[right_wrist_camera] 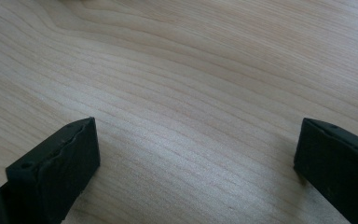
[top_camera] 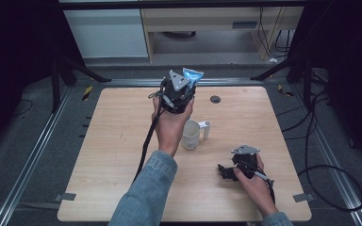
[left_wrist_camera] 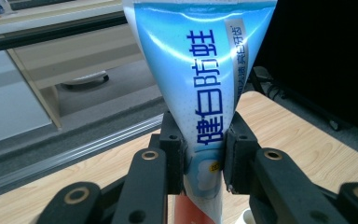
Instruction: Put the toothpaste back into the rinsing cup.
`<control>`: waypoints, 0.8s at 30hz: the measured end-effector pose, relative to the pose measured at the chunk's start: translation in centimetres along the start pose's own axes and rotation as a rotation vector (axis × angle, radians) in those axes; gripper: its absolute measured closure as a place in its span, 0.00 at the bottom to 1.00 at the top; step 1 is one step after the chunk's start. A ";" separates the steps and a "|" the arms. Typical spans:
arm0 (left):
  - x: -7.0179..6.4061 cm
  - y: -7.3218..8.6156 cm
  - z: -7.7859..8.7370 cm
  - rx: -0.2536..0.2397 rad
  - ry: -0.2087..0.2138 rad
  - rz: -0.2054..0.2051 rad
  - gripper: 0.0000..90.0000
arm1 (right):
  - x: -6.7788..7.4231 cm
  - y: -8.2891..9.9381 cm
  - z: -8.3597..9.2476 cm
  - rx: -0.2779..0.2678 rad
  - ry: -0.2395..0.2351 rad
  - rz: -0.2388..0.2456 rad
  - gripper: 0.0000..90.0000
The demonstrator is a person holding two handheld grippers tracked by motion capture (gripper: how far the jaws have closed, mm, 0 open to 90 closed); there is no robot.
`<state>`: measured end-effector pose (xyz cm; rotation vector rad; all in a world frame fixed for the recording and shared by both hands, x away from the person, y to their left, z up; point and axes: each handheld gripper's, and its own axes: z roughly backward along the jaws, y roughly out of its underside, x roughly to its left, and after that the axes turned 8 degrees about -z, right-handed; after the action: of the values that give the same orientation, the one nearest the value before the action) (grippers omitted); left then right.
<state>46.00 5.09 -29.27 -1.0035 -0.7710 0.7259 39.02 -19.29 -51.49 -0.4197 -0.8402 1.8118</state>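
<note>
The left gripper (top_camera: 185,87) is raised above the far middle of the table (top_camera: 113,155), its jaws pinching a blue toothpaste tube (top_camera: 193,75) low on its body. In the left gripper view the tube (left_wrist_camera: 200,79) stands up out of the jaws with its long axis running along theirs: the wide crimped tail fans out at the top and the narrower, red-banded end drops out of sight below the pads.

The relation the next move seems to turn on is tube to cup. The white cup (top_camera: 191,134) stands upright with its mouth open, just nearer than the left hand and a little to its right, so the tube's lower end would have to travel toward the near side and then downward to enter it (that the cup is the target is my guess). A small white upright thing (top_camera: 206,129) stands just beside the cup on its right; I cannot tell what it is.

The right gripper (top_camera: 224,172) rests low at the near right of the table, well apart from the cup, so the left hand is plainly nearer. Its own view shows the jaws spread wide over bare wood grain (right_wrist_camera: 191,93), nothing between them.

The high view gives the cup's place; the left gripper view gives the grip and the tube's printed blue lettering.
</note>
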 end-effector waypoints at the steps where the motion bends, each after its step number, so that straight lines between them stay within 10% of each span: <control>1: 0.0 0.0 -0.1 -0.003 0.000 -0.004 0.81 | 0.0 0.0 0.0 0.000 0.000 -0.001 0.00; 24: -2.4 0.9 -1.0 -0.061 -0.007 -0.021 0.81 | 0.0 0.0 0.0 -0.003 0.000 0.010 0.00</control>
<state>45.40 3.05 -30.96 -1.0462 -0.8130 0.6917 39.04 -19.28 -51.50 -0.4261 -0.8429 1.8197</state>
